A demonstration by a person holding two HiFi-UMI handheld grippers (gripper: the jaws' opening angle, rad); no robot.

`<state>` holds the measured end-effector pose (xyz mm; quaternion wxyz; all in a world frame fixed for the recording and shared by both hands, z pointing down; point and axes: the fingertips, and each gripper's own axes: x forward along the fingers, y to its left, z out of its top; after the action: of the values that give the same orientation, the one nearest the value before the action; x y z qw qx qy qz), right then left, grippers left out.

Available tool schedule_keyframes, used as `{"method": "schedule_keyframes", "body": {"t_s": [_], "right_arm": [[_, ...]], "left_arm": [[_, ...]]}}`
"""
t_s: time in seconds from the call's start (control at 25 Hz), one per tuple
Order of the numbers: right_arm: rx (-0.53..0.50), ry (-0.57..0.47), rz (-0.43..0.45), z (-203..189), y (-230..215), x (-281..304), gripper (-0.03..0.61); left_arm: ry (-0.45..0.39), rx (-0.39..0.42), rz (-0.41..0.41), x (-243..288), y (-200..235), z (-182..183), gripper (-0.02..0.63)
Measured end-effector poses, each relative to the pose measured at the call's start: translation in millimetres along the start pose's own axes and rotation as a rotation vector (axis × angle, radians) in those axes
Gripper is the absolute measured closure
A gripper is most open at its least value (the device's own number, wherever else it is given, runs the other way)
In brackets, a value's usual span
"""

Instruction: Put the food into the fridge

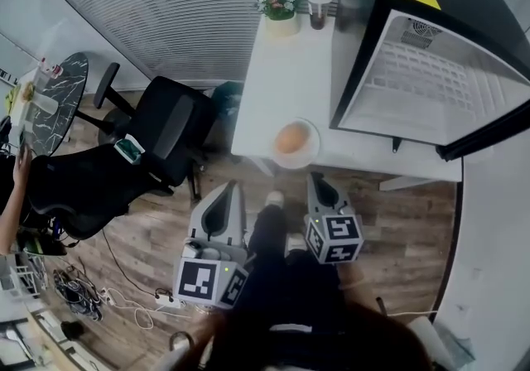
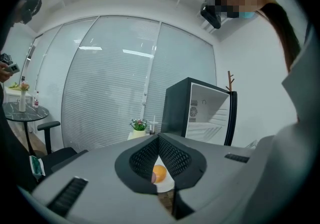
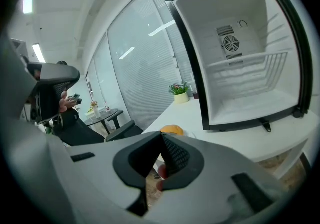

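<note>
A round orange piece of food [image 1: 289, 139] lies on a white plate [image 1: 308, 156] at the near edge of the white table [image 1: 273, 79]. The black mini fridge [image 1: 431, 79] stands on the table's right side with its door open, and its white inside and wire shelf are bare. My left gripper [image 1: 233, 185] and right gripper [image 1: 315, 177] hang over the wooden floor just short of the table edge, both shut with nothing in them. In the left gripper view the food [image 2: 159, 173] shows below the meeting jaws of the left gripper [image 2: 158, 137]. The right gripper [image 3: 161, 134] points past the food [image 3: 172, 129] toward the fridge [image 3: 240, 68].
A potted plant [image 1: 280, 7] and a cup with a straw [image 1: 318, 7] stand at the table's far end. A black office chair [image 1: 157, 146] is left of the table. Beyond it are a round marble table [image 1: 54, 100] and a seated person [image 1: 12, 195]. Cables [image 1: 79, 291] lie on the floor.
</note>
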<state>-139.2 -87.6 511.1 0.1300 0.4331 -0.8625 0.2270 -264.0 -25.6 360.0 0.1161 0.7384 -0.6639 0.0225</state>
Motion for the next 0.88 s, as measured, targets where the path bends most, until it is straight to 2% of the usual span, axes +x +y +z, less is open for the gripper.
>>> {"method": "schedule_keyframes", "body": {"t_s": [0.36,0.88], "right_arm": [[0.048,0.042,0.007,-20,-5,18,0.565],[0.182,0.105,0.025,-45,-10,44,0.492]], "left_arm": [[0.029,0.001,0.005,6,13,-5,0.614],[0.067,0.017,-0.031,18,17,-11,0.614]]}}
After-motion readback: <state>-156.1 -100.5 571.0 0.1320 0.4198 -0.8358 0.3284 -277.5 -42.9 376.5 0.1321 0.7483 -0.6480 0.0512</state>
